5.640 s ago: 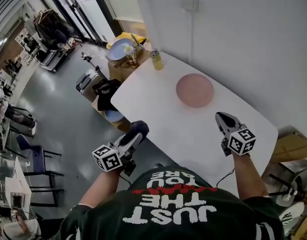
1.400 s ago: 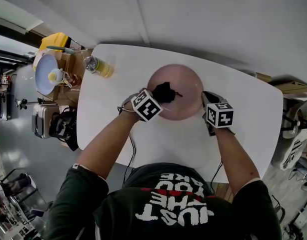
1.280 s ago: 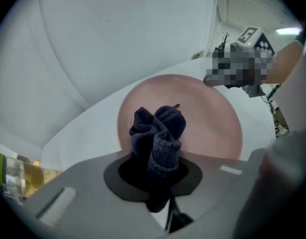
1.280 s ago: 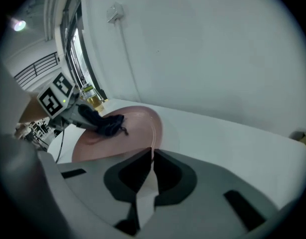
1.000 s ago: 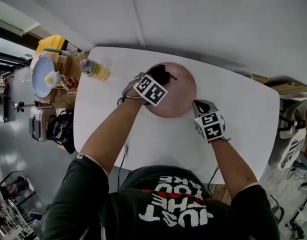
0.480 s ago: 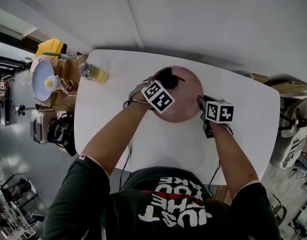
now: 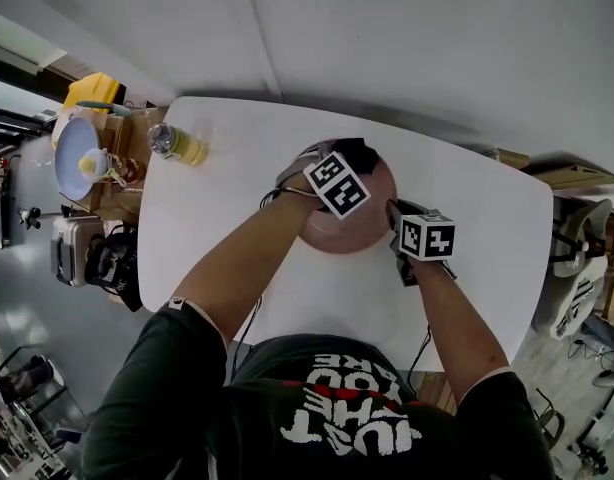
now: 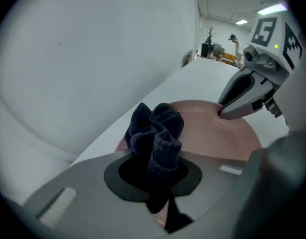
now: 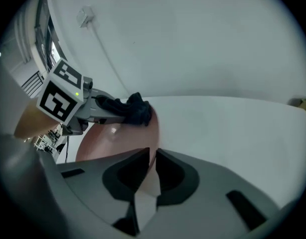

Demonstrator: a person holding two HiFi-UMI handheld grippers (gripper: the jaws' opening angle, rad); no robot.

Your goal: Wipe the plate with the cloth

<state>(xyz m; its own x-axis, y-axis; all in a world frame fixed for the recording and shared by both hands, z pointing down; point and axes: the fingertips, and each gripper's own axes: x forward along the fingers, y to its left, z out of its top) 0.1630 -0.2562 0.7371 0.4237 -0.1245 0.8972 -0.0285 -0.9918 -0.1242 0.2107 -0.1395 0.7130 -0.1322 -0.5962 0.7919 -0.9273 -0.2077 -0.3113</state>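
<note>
**Cloth at Far Rim of Plate; Plate Held at Near-Right Edge**

Work surface: a white table (image 7: 227,198) set against a pale wall (image 7: 407,38). A pink round plate (image 7: 332,233) lies flat on it, near the middle.

Left gripper (image 8: 153,178): jaws closed down on a dark, bunched cloth (image 8: 157,131). The cloth fills the gap between the jaws, and its folds stand out beyond the tips. In the head view the cloth sits over the far part of the plate, at or close to the rim. Whether it presses on the plate surface cannot be told from any view.

Right gripper (image 9: 152,176): jaws drawn almost together, with only a narrow slot between them. The plate's edge sits in that slot, so this gripper has the plate pinched at the rim. In the head view it meets the plate at the right side, on the edge nearer the person.

The two grippers are close together across the plate; each appears in the other's view.

Other items: a yellow bottle (image 7: 179,145) stands upright near the table's far left corner, well apart from the plate.
</note>
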